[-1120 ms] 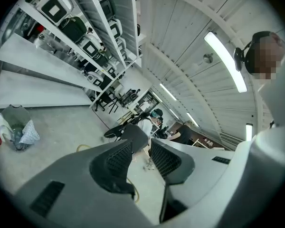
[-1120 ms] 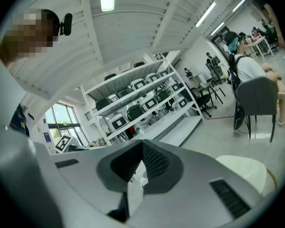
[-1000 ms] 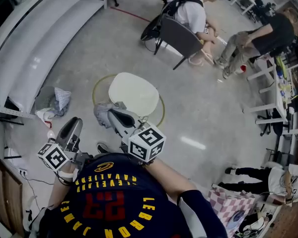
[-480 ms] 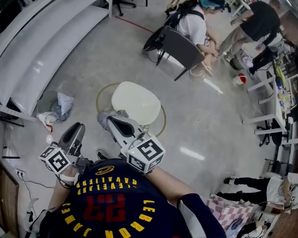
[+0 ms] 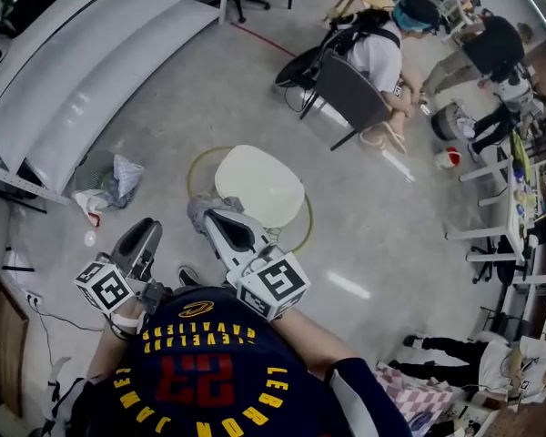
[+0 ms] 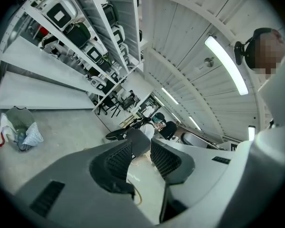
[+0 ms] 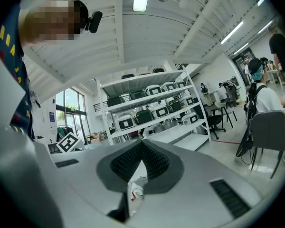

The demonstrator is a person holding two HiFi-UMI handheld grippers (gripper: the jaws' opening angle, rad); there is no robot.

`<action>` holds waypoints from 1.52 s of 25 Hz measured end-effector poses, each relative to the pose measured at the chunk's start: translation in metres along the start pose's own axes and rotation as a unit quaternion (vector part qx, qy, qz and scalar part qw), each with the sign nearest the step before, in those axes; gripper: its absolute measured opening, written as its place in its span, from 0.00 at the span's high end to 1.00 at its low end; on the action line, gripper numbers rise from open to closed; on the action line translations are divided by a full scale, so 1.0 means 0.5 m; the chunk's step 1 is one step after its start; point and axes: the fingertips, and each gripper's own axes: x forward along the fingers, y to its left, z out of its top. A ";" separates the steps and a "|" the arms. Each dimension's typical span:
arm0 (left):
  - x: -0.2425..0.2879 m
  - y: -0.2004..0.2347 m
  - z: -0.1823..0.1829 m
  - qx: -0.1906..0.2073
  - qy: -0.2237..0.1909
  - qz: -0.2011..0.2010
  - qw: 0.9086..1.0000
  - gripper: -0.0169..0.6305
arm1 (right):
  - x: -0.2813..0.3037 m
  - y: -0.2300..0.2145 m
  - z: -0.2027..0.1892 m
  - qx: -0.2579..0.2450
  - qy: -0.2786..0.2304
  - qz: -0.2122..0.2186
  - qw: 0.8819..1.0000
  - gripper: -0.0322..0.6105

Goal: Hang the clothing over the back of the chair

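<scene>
The grey garment [image 5: 197,213] looks light, limp and thin. It should sag from any single pinch and slide off a smooth edge, so I judge a hem or shoulder fold the best place to take hold, with a second grip to spread it.

It is bunched right at the tip of the right tool [image 5: 214,218], drooping to that tool's left. This tool's pads are pressed together. In the right gripper view a pale crumpled scrap [image 7: 135,193] shows through the gap under them, so I judge it to be pinching a fold of the garment.

The left tool [image 6: 142,144], close to the person's body, has its jaws spread with nothing between them and is well apart from the garment.

Just beyond the garment stands the cream chair [image 5: 259,185]. From above I cannot make out its back.
</scene>
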 end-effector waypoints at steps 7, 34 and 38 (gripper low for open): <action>0.009 -0.014 -0.005 -0.003 0.009 -0.006 1.000 0.77 | -0.013 -0.005 0.002 0.004 0.002 -0.010 1.000 0.94; -0.002 0.018 -0.013 -0.001 0.009 -0.006 1.000 0.77 | -0.004 -0.001 -0.020 0.013 0.010 -0.014 1.000 0.94; -0.001 0.013 -0.016 -0.001 0.011 -0.007 1.000 0.77 | -0.010 -0.002 -0.020 0.017 0.009 -0.014 1.000 0.94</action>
